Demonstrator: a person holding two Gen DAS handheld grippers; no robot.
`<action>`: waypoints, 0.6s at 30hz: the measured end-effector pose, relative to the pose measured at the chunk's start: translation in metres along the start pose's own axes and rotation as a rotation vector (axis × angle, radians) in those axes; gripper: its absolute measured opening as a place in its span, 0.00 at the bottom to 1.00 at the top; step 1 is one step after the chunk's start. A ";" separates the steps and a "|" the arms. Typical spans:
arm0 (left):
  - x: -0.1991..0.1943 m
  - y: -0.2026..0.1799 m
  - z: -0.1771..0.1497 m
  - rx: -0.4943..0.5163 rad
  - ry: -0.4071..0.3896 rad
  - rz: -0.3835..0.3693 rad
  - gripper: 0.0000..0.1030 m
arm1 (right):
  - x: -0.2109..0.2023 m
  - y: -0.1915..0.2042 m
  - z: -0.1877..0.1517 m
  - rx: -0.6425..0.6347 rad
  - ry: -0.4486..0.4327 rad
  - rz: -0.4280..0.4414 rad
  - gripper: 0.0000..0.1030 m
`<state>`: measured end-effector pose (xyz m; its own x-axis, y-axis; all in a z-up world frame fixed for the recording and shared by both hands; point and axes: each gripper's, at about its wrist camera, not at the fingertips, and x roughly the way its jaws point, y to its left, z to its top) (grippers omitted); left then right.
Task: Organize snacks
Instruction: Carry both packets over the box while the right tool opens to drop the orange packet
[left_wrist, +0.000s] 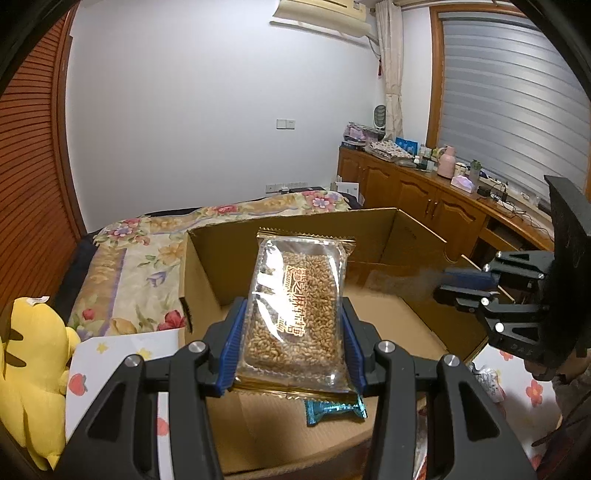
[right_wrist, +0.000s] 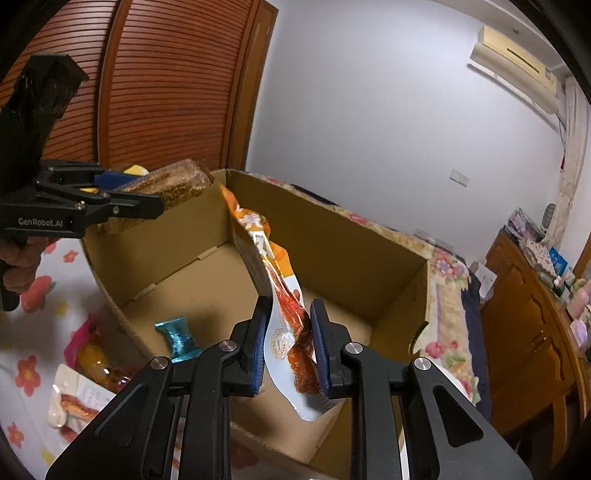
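Over the cardboard box (left_wrist: 221, 266), the left hand-held gripper (left_wrist: 293, 343) clamps a sesame-candy packet (left_wrist: 295, 306) while the right hand-held gripper (right_wrist: 288, 347) pinches an orange snack pouch (right_wrist: 273, 280).

Clear sesame-bar pack (left_wrist: 295, 306) and orange-white pouch (right_wrist: 284, 295) hang above the cardboard box (right_wrist: 332, 236) holding a teal candy (right_wrist: 179, 338).

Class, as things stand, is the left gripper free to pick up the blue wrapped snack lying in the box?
Probably not: the left gripper is shut on the sesame bar packet, though the blue snack lies uncovered.
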<state>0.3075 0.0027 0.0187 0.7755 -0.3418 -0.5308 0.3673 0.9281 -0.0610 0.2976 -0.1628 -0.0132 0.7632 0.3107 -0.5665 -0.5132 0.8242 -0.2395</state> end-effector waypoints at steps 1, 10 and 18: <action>0.002 -0.001 0.001 -0.001 0.002 0.003 0.45 | 0.002 0.000 0.000 0.004 0.003 0.009 0.14; 0.013 -0.008 0.003 0.007 0.027 0.008 0.46 | 0.006 0.001 -0.002 0.029 0.003 0.036 0.08; 0.018 -0.012 0.003 0.007 0.050 0.011 0.50 | -0.007 -0.004 -0.007 0.074 -0.013 0.053 0.09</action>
<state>0.3189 -0.0151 0.0127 0.7528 -0.3238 -0.5731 0.3630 0.9305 -0.0490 0.2909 -0.1716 -0.0140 0.7408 0.3608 -0.5666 -0.5232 0.8389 -0.1499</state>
